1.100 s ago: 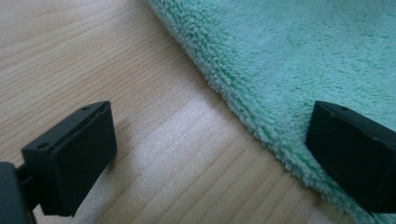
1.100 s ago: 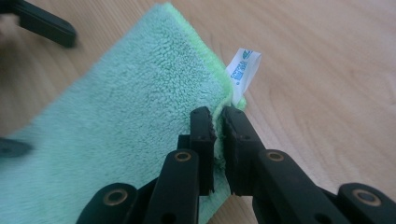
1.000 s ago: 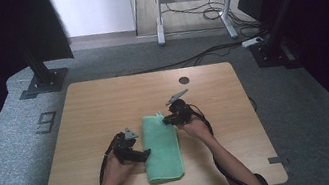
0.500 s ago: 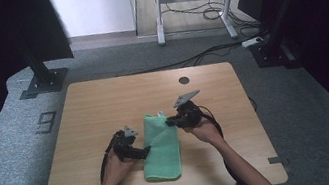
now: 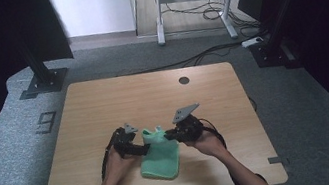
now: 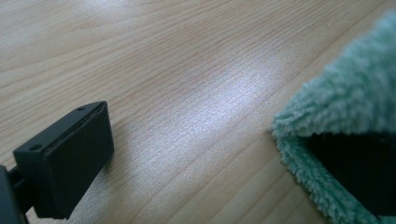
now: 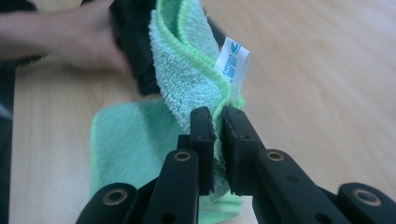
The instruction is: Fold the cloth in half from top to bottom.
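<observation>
From the high view, we see the green towel (image 5: 160, 154) lying near the front edge of the surface (image 5: 103, 102), folded long, its far end raised between the left claw (image 5: 142, 149) and the right claw (image 5: 169, 134). We judge the fold half done; the raised end must yet go over and down. Much free surface remains behind and at both sides.

In the left gripper view, the left claw stands spread, one jaw under the towel's edge (image 6: 327, 140).

In the right gripper view, the right claw (image 7: 217, 123) pinches the towel's hem (image 7: 187, 60) beside its white label (image 7: 232, 60).
</observation>
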`<act>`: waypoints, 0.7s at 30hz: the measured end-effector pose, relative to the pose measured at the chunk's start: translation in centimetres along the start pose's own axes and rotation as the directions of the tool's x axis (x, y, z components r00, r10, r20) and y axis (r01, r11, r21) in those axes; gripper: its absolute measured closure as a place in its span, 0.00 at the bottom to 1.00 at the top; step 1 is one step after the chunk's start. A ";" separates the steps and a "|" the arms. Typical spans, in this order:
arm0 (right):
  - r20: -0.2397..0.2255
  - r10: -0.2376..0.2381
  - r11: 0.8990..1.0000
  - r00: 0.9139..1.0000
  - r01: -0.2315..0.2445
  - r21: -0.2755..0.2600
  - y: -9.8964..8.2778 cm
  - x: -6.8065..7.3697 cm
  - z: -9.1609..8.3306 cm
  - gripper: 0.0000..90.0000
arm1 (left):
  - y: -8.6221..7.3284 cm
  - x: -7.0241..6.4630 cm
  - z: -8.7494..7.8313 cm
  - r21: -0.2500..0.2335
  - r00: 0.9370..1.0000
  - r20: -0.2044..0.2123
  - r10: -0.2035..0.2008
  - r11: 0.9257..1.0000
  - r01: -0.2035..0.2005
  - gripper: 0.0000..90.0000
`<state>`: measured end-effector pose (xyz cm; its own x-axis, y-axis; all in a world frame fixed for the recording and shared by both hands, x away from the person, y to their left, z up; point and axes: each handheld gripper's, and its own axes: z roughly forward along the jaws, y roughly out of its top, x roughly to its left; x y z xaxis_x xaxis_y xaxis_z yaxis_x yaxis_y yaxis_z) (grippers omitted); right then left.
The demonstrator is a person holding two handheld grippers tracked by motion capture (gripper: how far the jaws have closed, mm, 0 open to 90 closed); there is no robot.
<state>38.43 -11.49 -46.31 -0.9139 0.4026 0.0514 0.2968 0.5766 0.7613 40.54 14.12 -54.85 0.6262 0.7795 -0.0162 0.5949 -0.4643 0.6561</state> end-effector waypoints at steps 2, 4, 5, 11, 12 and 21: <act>-0.008 -0.011 1.000 1.000 0.011 0.016 -0.5 0.6 0.4 0.91 | 0.0 0.0 0.0 -0.002 1.000 0.003 0.001 1.000 -0.001 0.00; -0.017 -0.018 0.999 1.000 0.019 0.039 -1.1 1.1 0.9 0.91 | 0.0 0.1 0.0 -0.003 1.000 0.009 0.009 1.000 -0.009 0.00; -0.019 -0.012 0.999 1.000 0.013 0.045 -1.4 1.3 1.2 0.91 | 0.0 0.1 0.0 -0.004 1.000 0.011 0.012 1.000 -0.011 0.00; -0.038 0.008 0.996 0.999 -0.004 0.091 -3.2 2.3 2.9 0.91 | 0.0 0.3 -0.3 0.008 0.999 0.042 0.035 0.999 -0.036 0.02; -0.037 0.008 0.995 0.999 -0.004 0.099 -3.5 2.4 3.2 0.91 | 0.0 0.4 -0.5 0.018 0.998 0.046 0.041 0.999 -0.042 0.02; -0.039 0.024 0.994 0.999 -0.019 0.108 -4.5 2.8 4.3 0.90 | -0.6 0.2 -2.5 0.083 0.993 0.036 0.111 0.990 -0.113 0.03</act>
<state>35.72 -9.89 -52.36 -0.9167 0.3883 0.0944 0.3426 0.6422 0.6857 39.06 15.61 -53.36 0.7058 0.7078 0.0295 0.5599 -0.5828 0.5889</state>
